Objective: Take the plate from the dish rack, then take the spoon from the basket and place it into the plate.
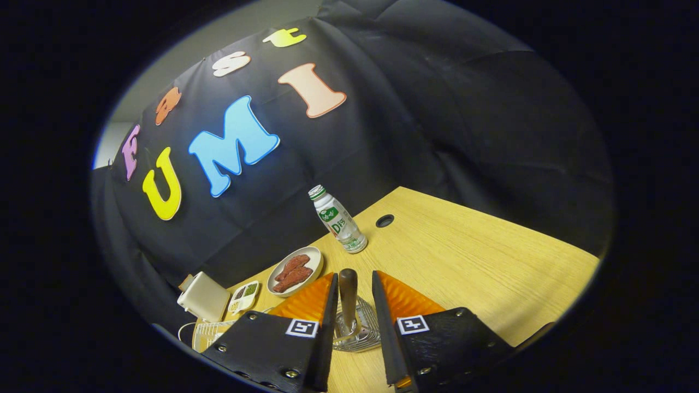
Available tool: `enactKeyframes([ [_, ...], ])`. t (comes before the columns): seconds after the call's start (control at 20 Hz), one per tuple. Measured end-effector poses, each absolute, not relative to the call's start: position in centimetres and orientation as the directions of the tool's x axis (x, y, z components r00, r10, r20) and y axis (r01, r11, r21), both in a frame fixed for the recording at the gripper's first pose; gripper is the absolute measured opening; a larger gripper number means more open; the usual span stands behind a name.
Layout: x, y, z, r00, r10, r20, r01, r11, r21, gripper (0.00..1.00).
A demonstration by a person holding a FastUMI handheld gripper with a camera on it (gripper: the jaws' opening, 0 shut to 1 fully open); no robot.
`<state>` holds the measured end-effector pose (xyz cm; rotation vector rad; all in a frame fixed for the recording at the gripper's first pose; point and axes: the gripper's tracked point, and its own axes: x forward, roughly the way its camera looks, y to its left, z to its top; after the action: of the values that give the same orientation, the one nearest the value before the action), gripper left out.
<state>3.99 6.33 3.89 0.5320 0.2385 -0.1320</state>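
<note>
A spoon (348,297) with a dark wooden handle stands upright in a small wire basket (367,322) on the wooden table (480,256). My gripper (354,275) is open and straddles the handle, one finger on each side, with a small gap left on both sides. The basket sits low between the fingers and is partly hidden by them. The spoon's bowl is hidden inside the basket. Beyond the left finger lies an oval plate (312,258) carrying brown pieces of food.
A small white bottle (338,221) with a green label stands beyond the fingers, next to a round cable hole (385,220). Left of the plate are a small compartment tray (244,296), a white box-shaped object (203,297) and a white wire rack (205,333).
</note>
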Motion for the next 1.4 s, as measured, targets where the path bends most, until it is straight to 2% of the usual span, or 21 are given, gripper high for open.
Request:
enactKeyframes([
  [0.1, 4.3, 7.1, 4.1, 0.966, -0.048, -0.254, 0.173, 0.851, 0.496, 0.16],
  [0.2, 4.3, 7.1, 4.0, 0.964, -0.062, -0.259, 0.186, 0.853, 0.488, 0.16],
  [0.25, 4.6, 7.3, 3.9, 0.961, -0.053, -0.272, 0.184, 0.855, 0.484, 0.06],
  [0.5, 4.5, 6.6, 5.7, 0.962, -0.056, -0.266, 0.181, 0.862, 0.474, 0.06],
  [0.75, 3.9, 6.3, 11.1, 0.977, -0.044, -0.209, 0.134, 0.889, 0.437, 0.06],
  [1.1, 0.7, 9.9, 19.9, 0.989, 0.075, -0.126, -0.036, 0.956, 0.290, 0.06],
  [1.4, -3.9, 17.2, 21.5, 0.961, 0.245, -0.130, -0.206, 0.944, 0.256, 0.06],
])
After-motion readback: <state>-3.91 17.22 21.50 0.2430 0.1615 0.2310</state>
